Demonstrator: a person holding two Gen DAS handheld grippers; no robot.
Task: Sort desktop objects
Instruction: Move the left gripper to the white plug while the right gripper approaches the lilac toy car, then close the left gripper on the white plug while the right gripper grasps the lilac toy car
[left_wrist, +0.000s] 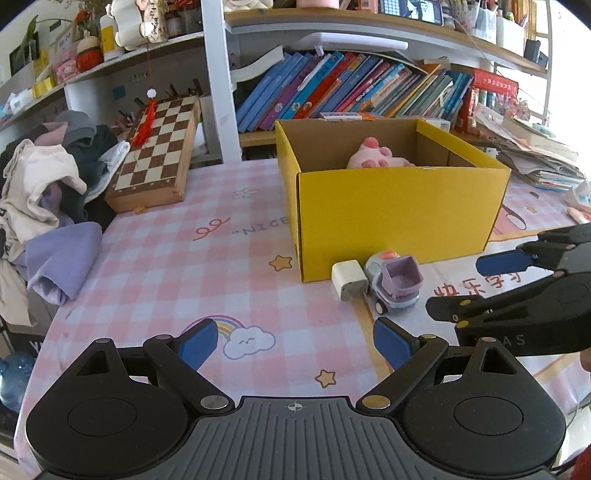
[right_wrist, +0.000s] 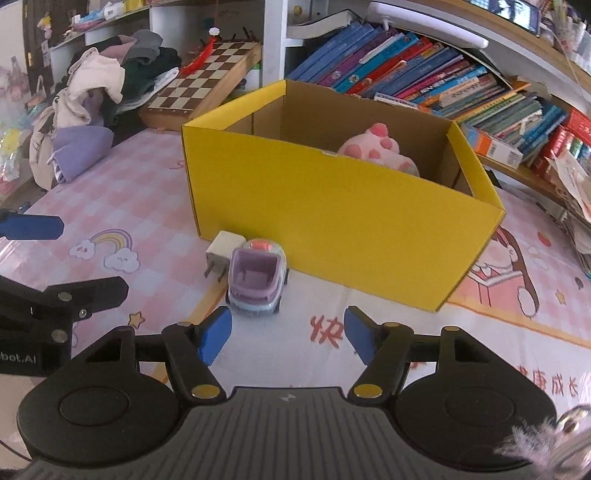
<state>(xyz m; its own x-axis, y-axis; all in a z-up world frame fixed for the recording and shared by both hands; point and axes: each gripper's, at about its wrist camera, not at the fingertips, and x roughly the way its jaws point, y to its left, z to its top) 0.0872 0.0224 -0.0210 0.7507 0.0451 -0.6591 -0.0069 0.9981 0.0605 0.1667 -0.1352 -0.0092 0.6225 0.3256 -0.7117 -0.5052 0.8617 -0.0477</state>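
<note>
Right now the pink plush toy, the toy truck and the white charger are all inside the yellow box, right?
Not quite. Only the pink plush toy is inside the yellow box. The toy truck and the white charger sit on the table in front of it, as the right wrist view shows.

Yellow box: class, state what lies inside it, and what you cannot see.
Inside the yellow box lies a pink plush toy, its paw pads showing above the rim. The box's front wall hides the floor, so anything lower inside cannot be seen.
</note>
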